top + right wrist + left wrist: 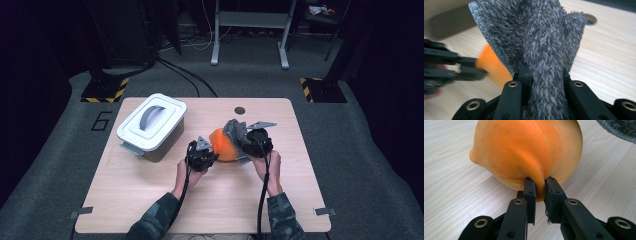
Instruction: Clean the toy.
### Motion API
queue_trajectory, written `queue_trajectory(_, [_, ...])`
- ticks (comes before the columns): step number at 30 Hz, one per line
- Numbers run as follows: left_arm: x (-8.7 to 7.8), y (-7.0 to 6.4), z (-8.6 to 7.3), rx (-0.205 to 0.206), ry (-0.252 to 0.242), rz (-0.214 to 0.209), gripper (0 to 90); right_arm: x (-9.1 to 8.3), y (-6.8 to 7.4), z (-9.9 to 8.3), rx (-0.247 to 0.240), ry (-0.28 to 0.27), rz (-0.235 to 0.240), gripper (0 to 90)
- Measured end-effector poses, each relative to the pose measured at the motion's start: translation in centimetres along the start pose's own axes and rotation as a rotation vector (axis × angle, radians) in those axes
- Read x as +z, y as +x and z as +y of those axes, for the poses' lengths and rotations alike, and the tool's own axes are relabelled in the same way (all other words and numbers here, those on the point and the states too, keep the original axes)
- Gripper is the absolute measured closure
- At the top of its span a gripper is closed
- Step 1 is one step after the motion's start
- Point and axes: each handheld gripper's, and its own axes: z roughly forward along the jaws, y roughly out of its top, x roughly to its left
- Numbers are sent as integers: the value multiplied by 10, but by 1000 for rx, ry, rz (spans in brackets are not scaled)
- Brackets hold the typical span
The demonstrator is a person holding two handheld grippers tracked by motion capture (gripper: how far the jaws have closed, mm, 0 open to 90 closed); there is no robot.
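Note:
An orange plush ball point(223, 144) rests on the wooden table point(150, 190) near its middle. My left gripper point(209, 156) pinches a fold of the orange plush ball point(529, 152) between its jaws, shut on it point(540, 191). A grey fuzzy cloth point(237, 131) hangs over the ball's right side. My right gripper point(246, 145) is shut on the grey cloth point(541, 45), which bunches up between its jaws point(546, 82). The orange ball point(492, 66) peeks out behind the cloth, with the left gripper's jaws blurred at the left.
A white lidded box with a grey handle point(151, 122) stands at the table's back left. A round hole point(240, 110) is in the table near its far edge. Grey carpet and stands surround the table.

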Motion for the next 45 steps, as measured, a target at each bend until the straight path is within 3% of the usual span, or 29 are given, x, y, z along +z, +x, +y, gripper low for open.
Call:
queue_trajectory(6, [-1, -5, 1, 10, -3, -10, 802, 13, 22, 10, -52, 38, 14, 735])
queue_trajectory(12, [0, -3, 0, 17, 12, -13, 801, 22, 19, 5, -52, 57, 4, 738])
queue_trajectory(17, [1, -2, -1, 8, 12, -14, 801, 20, 10, 0, -43, 71, -25, 738])
queue_trajectory(28, [1, 1, -2, 5, 24, -18, 800, 21, -21, -19, 37, 101, -74, 738])
queue_trajectory(38, [1, 0, -1, 6, 20, -18, 800, 30, -41, -36, 94, 149, -89, 738])
queue_trajectory(45, [1, 0, -1, 1, 19, -23, 800, 44, -53, -46, 147, 197, -73, 736])
